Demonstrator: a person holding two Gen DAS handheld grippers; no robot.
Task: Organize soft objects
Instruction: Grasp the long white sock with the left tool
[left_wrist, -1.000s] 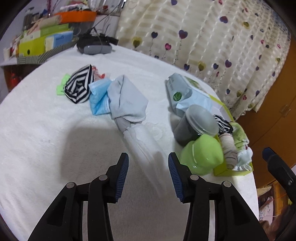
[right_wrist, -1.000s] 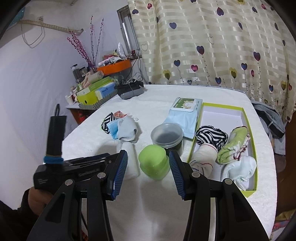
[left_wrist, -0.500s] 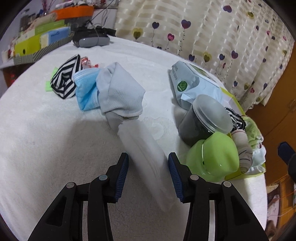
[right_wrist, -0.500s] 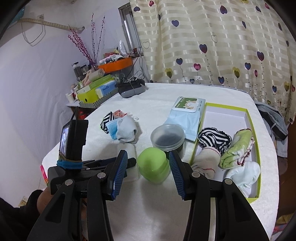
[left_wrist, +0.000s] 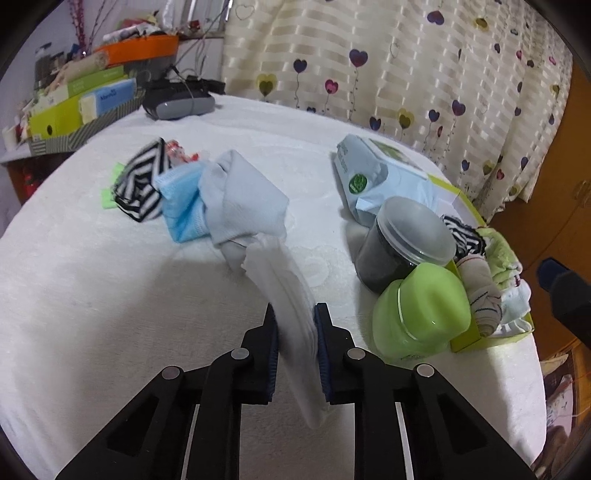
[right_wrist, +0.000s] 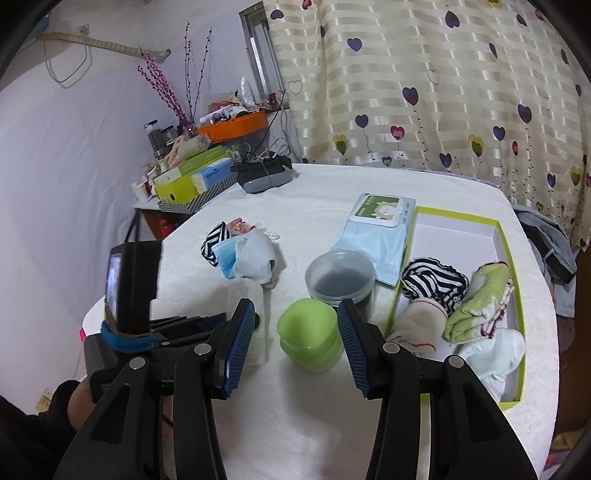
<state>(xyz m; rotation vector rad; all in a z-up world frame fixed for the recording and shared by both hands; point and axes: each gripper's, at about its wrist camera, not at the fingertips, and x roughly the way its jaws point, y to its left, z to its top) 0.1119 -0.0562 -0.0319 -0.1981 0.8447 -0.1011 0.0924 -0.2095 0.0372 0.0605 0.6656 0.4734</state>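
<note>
My left gripper is shut on a folded white cloth that lies on the white table; it also shows in the right wrist view. Behind it lies a pile: a pale blue sock, a blue mask and a striped sock. The green-rimmed box at the right holds a striped sock, a green towel and white socks. My right gripper is open, held above the green jar.
A dark jar with a clear lid and a wipes pack stand beside the box. A grey device and stacked boxes sit at the table's far left edge. A heart-print curtain hangs behind.
My left gripper moved forward over the white cloth and closed on it. The right gripper stayed open with little movement.
</note>
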